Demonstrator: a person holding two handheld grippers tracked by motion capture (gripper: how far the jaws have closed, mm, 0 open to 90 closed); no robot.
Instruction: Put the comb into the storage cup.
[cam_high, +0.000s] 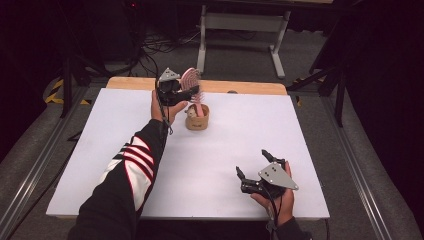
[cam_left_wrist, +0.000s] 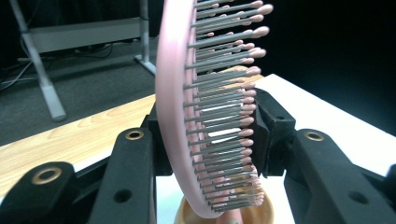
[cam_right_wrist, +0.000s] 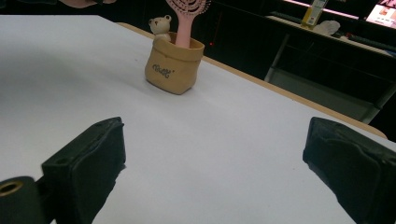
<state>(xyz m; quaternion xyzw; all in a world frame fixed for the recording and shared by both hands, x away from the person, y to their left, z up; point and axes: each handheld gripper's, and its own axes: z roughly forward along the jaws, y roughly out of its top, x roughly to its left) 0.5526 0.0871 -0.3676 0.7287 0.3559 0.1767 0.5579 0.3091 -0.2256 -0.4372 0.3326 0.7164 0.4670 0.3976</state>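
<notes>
White table, dark room beyond
Left gripper clasps the pink bristled hairbrush, its handle standing in the small tan pot; right gripper rests with jaws wide apart

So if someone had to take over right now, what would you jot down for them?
Left claw: around the pink brush head; I can't tell whether the pads press on it.
Right claw: open, holding nothing, low over the near right of the table.
Things: brush stands handle-down in the tan cup at the far middle, beside a small bear.
Done: brush is in the cup.
Left: probably let go fully and pull the left claw back.
</notes>
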